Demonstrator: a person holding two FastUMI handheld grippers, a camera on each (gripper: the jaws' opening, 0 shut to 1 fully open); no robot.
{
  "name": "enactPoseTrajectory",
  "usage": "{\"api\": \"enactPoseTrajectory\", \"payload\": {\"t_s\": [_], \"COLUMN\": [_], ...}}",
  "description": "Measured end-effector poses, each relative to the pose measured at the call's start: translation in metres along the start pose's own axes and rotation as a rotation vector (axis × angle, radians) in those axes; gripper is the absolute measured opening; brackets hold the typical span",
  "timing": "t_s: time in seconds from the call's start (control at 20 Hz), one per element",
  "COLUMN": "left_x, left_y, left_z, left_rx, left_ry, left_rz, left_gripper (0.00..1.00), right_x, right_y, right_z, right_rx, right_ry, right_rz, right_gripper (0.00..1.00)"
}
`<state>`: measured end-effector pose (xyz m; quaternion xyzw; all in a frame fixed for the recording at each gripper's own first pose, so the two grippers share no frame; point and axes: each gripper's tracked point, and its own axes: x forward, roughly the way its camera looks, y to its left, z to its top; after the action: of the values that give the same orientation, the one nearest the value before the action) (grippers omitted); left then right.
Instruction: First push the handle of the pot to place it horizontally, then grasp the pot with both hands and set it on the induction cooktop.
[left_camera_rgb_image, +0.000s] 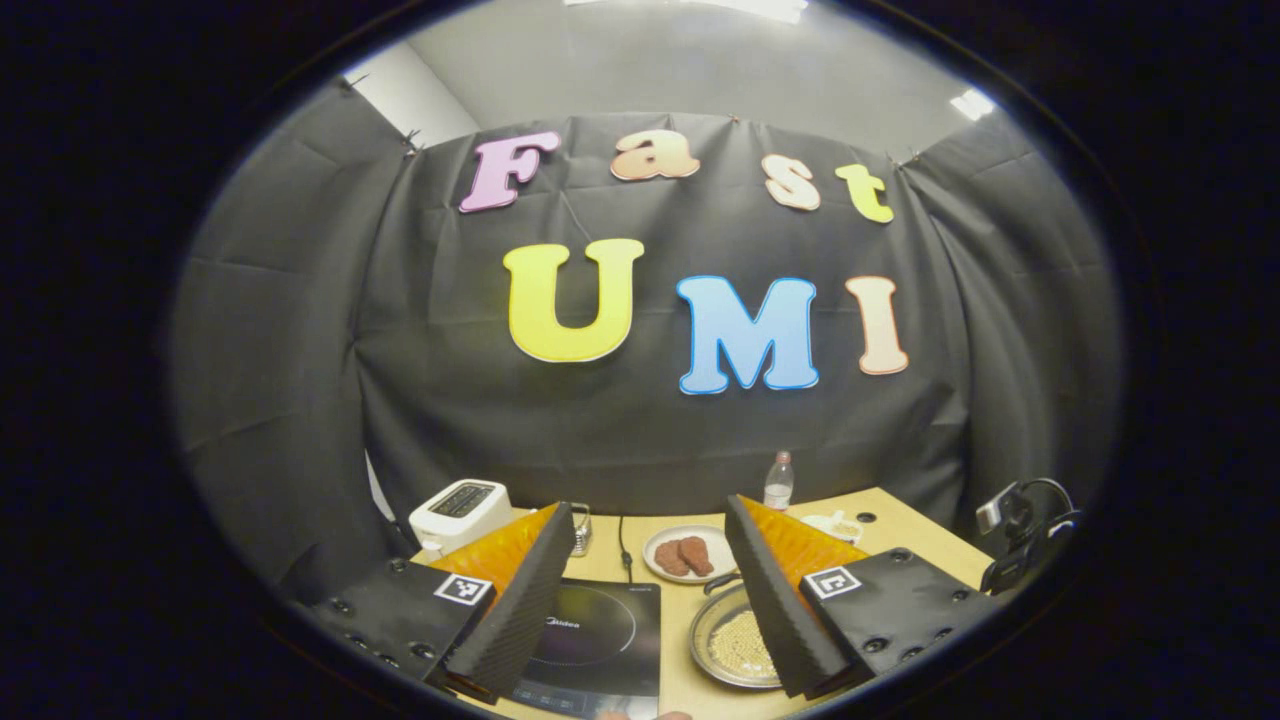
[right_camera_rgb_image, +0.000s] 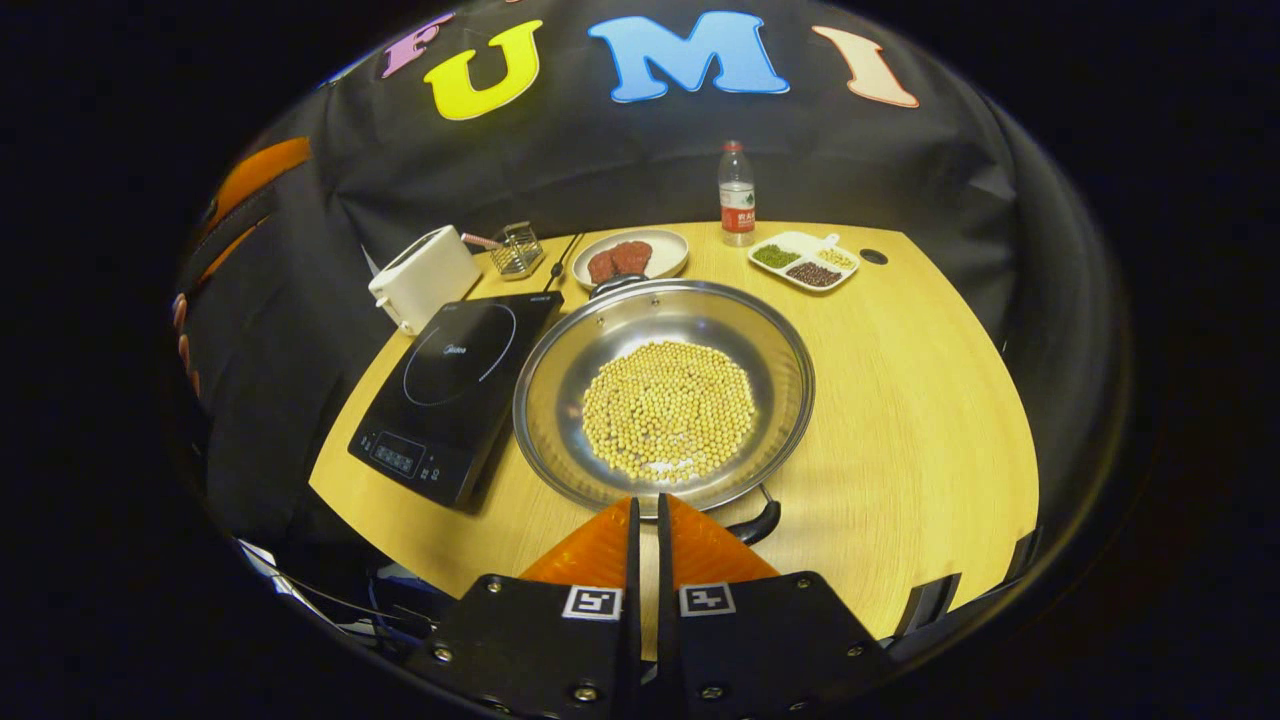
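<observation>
right gripper (right_camera_rgb_image: 647, 512): nearest, fingers pressed together with nothing between them, tips at the pot's near rim, just beside the near handle.
left gripper (left_camera_rgb_image: 647, 575): fingers spread wide, nothing held, hanging above the table and aimed at the booth wall.
pot (right_camera_rgb_image: 664, 395): wide shallow steel pan on the wooden table (right_camera_rgb_image: 920, 400), just right of the induction cooktop (right_camera_rgb_image: 455, 390), not on it; holds a flat layer of beans (right_camera_rgb_image: 668, 410).
near handle (right_camera_rgb_image: 755, 522): dark loop poking out under the near rim, half covered by the right gripper.
far handle (right_camera_rgb_image: 617, 284): dark loop at the far rim.
handling: judged fairly heavy with its load, stiff, polished and slippery; loose beans will slide or spill if tilted, so keep level. Take hold at the two opposite handles, not the thin rim.
far items: white toaster (right_camera_rgb_image: 425, 277), plate of meat (right_camera_rgb_image: 630, 257), divided dish (right_camera_rgb_image: 805, 262), bottle (right_camera_rgb_image: 737, 195) along the back.
hard to tell: near handle's angle, flat or raised, not readable; pot's near edge cut off in left gripper view; cooktop controls too small.
</observation>
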<state>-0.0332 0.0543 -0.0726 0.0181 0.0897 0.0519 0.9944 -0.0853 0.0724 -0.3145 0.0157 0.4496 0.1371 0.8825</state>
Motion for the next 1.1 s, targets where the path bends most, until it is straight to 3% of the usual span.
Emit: {"api": "enactPoseTrajectory", "payload": {"t_s": [0.25, 0.45, 0.5, 0.6, 0.75, 0.85, 1.1], "left_x": [-0.006, -0.006, -0.006, -0.005, -0.002, 0.001, 0.01], "left_y": [0.011, 0.017, 0.018, 0.02, 0.019, 0.016, 0.008], "left_z": [-0.009, -0.012, -0.015, -0.017, -0.02, -0.022, -0.022], "left_rx": [0.001, 0.004, 0.004, 0.003, 0.005, 0.009, 0.013], "left_ry": [0.023, 0.036, 0.038, 0.043, 0.05, 0.056, 0.06], "left_rz": [0.031, 0.044, 0.047, 0.048, 0.047, 0.043, 0.025], "left_gripper": [0.97, 0.97, 0.92, 1.0, 1.0, 1.0, 0.98], "right_x": [0.02, 0.033, 0.036, 0.042, 0.046, 0.042, 0.047], "right_y": [0.007, 0.013, 0.012, 0.008, -0.002, -0.007, -0.029], "right_z": [-0.024, -0.034, -0.035, -0.036, -0.041, -0.038, -0.035], "right_rx": [-0.009, 0.057, 0.066, 0.081, 0.1, 0.122, 0.141], "right_ry": [0.101, 0.163, 0.171, 0.18, 0.19, 0.187, 0.173], "right_rz": [0.02, 0.038, 0.037, 0.028, 0.003, -0.011, -0.052], "right_gripper": [0.07, 0.07, 0.07, 0.07, 0.07, 0.01, 0.01]}}
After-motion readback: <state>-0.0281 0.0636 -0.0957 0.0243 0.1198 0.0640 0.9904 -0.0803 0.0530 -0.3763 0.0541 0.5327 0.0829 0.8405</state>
